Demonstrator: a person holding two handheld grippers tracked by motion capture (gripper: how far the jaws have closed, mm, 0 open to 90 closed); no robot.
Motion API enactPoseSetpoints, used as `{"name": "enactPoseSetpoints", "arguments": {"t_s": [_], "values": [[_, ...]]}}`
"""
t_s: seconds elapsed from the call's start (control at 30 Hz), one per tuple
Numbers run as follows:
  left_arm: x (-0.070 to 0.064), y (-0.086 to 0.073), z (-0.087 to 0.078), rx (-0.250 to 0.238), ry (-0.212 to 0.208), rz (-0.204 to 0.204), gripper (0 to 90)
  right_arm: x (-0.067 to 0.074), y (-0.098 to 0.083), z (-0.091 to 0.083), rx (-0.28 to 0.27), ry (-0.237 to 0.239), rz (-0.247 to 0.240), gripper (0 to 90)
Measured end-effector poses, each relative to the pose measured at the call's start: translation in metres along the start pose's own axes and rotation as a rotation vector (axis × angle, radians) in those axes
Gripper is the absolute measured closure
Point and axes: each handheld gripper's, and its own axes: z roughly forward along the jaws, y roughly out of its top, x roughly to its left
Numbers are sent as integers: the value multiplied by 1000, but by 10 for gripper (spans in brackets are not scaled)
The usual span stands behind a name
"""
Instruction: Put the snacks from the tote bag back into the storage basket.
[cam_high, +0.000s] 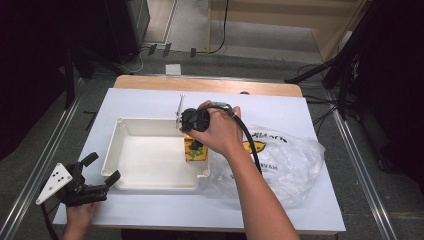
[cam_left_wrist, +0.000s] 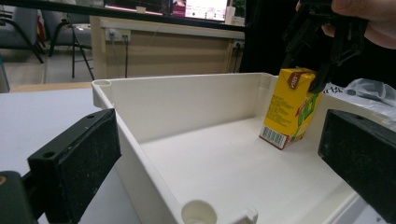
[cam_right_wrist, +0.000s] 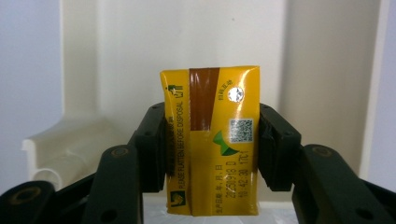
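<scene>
left gripper (cam_high: 102, 181) lower left of the high view, jaws spread, holding nothing, just off the tray's near-left corner | white tray (cam_high: 150, 185) mid-frame held one yellow juice carton (cam_high: 192, 152), tilted by its right wall | right gripper (cam_right_wrist: 212, 144) clamped on the carton | hand (cam_high: 220, 131) hid the carton's top | crumpled plastic bag (cam_high: 290, 165) right, print partly legible

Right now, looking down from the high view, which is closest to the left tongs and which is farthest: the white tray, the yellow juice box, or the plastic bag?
1. White tray: its near-left corner sits right beside the left tongs.
2. Yellow juice box: at the tray's right side, held by the right tongs.
3. Plastic bag: farthest, on the table right of the tray.
</scene>
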Motion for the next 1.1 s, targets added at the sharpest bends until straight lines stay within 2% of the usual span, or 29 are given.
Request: {"name": "enactPoseSetpoints", "arguments": {"t_s": [0.2,0.33,0.47,0.5,0.53,0.6,0.63,0.73,0.8,0.9,1.1], "values": [[0,0,0,1,0,1,0,0,-2,-8,-53,32,29,376],[0,0,0,1,1,0,0,1,-5,-14,-86,24,43,306],[0,0,0,1,2,1,0,0,-10,-18,-135,-22,19,182],[0,0,0,2,2,0,0,-1,-12,-19,-145,-42,13,170],[0,0,0,1,2,1,0,0,-14,-21,-157,-31,29,161],[0,0,0,1,2,1,0,-1,-19,-24,-193,-41,26,139],[-1,0,0,2,2,2,0,-1,-21,-25,-202,-31,34,135],[0,0,0,1,0,3,0,0,-28,-29,-243,-52,41,97],[0,0,0,0,2,2,0,1,-32,-32,-266,-26,56,66],[0,0,0,1,2,1,0,0,-37,-36,-270,-58,72,10],[-1,0,0,3,3,6,0,2,-50,-43,-285,-91,86,0]]}}
